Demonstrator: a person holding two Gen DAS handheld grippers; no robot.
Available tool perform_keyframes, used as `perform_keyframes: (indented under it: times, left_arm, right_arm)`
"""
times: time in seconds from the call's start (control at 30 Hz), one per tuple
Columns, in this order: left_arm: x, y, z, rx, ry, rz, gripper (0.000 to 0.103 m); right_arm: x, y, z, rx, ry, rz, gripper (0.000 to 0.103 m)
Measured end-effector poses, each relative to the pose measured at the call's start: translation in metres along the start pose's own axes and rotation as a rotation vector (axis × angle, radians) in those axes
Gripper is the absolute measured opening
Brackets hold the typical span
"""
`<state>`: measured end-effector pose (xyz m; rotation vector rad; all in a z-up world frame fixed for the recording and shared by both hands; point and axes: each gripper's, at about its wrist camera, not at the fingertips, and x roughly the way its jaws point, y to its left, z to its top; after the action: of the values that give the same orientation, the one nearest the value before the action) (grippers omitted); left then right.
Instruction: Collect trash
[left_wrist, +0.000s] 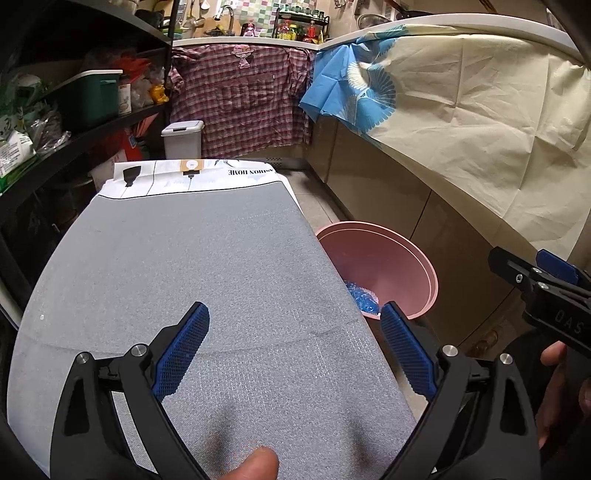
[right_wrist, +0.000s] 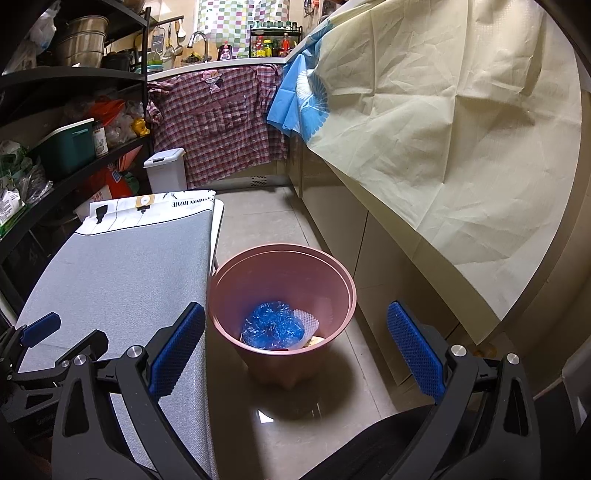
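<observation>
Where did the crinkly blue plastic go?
The blue plastic lies at the bottom of the pink bin, next to white foam netting. The bin stands on the floor, right of the grey table.

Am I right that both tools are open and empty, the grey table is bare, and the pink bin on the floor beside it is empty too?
Not quite. The pink bin is not empty: the right wrist view shows crumpled blue plastic and a white scrap at its bottom. The rest holds: left tool and right tool are open and empty, and the grey table is bare.
</observation>
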<state>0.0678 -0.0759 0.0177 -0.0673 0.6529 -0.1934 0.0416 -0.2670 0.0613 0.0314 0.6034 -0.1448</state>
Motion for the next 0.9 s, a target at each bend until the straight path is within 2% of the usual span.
perform_keyframes:
  times: [0.9]
  left_arm:
    - [-0.0062,-0.0037,0.0028,0.001,-0.021,-0.009,0.091]
  right_arm:
    - [-0.0014,0.0001,0.0006,-0.001,-0.005,0.0,0.097]
